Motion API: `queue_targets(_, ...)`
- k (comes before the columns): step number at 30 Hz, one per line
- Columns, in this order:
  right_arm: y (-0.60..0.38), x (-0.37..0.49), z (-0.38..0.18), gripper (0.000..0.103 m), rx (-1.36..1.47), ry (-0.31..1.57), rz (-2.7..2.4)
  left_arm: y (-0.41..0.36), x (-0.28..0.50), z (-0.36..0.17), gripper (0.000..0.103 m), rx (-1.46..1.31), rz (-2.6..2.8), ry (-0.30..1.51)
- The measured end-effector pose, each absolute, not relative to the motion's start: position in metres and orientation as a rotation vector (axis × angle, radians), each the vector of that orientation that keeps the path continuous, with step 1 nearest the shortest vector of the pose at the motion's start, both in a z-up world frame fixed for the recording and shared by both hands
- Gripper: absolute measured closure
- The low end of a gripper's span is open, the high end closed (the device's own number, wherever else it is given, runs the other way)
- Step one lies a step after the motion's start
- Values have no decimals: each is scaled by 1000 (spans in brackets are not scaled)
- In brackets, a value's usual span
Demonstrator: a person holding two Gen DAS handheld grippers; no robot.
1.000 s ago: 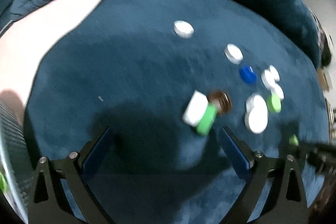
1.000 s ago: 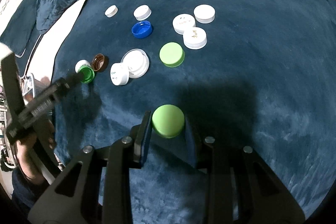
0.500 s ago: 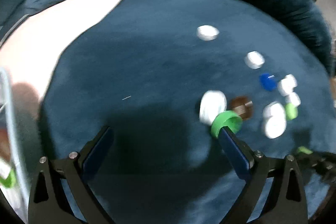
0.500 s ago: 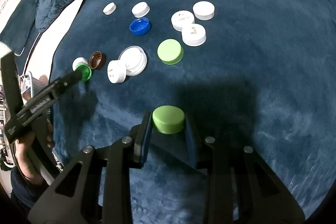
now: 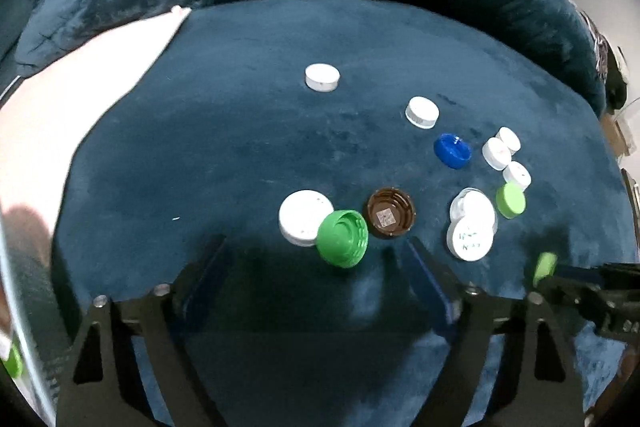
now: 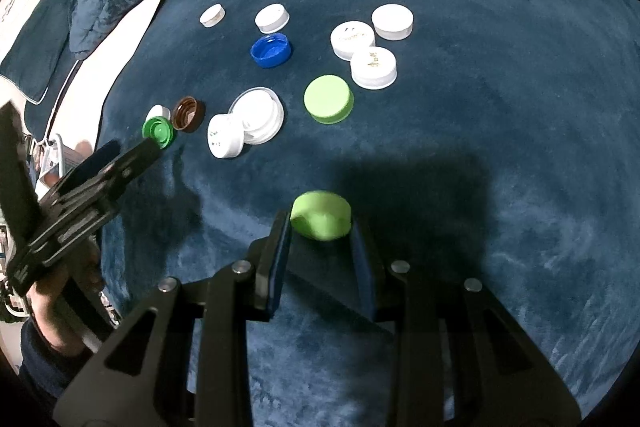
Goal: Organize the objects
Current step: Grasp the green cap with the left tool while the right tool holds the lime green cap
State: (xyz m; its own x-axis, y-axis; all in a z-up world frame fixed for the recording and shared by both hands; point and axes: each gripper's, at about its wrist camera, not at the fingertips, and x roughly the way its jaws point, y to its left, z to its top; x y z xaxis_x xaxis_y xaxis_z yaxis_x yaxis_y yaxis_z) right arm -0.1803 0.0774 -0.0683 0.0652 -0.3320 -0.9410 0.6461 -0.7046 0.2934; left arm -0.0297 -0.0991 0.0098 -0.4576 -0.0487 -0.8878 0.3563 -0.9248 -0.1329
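Note:
A dark green cap (image 5: 343,239) lies tilted, open side up, against a white cap (image 5: 306,217) on the blue blanket (image 5: 240,147). My left gripper (image 5: 312,251) is closing, with the green cap just past its tips and neither pad touching it. The right wrist view shows the same green cap (image 6: 159,132) by the left gripper (image 6: 128,151). My right gripper (image 6: 319,225) is shut on a light green cap (image 6: 321,215), held above the blanket. From the left wrist view that held cap (image 5: 545,265) shows at the right.
Beside the green cap lies a brown cap (image 5: 391,213), open side up. Further right are a blue cap (image 5: 453,151), another light green cap (image 5: 511,200) and several white caps (image 5: 472,227). A white sheet (image 5: 80,87) borders the blanket on the left. A hand (image 6: 60,291) grips the left tool.
The left gripper shifted, so the green cap moved from its right fingertip to between and ahead of the tips. Its jaws have narrowed. The right gripper kept still with its cap.

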Motion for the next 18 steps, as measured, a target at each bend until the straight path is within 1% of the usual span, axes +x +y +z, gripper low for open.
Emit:
queue_targets(1,78,-181,-69,71,1630,319,-1731,-100,-33,5,33,1509,-2443,451)
queue_targets(2,78,-181,-70,71,1632,320,-1731,-103,-32,2,53,1529,-2430,441)
queue_targets(4,77,-181,-71,71,1636,323,-1731,-103,-31,1,59,1527,-2443,427)
queue_targets(5,77,-181,-71,71,1636,324,-1730,-104,-28,3,71,1523,-2455,440)
queue_targets(6,76,-181,-71,71,1635,326,-1730,-106,-23,6,79,1518,-2468,449)
queue_targets(12,68,-176,-67,71,1624,332,-1722,-106,-2,22,80,1489,-2517,466)
queue_targets(16,68,-174,-64,71,1612,321,-1732,-106,3,23,79,1494,-2517,467)
queue_targets(17,69,-174,-64,71,1614,315,-1739,-107,4,23,74,1495,-2517,475)
queue_targets(18,71,-176,-64,71,1617,309,-1753,-107,5,23,61,1499,-2513,481)
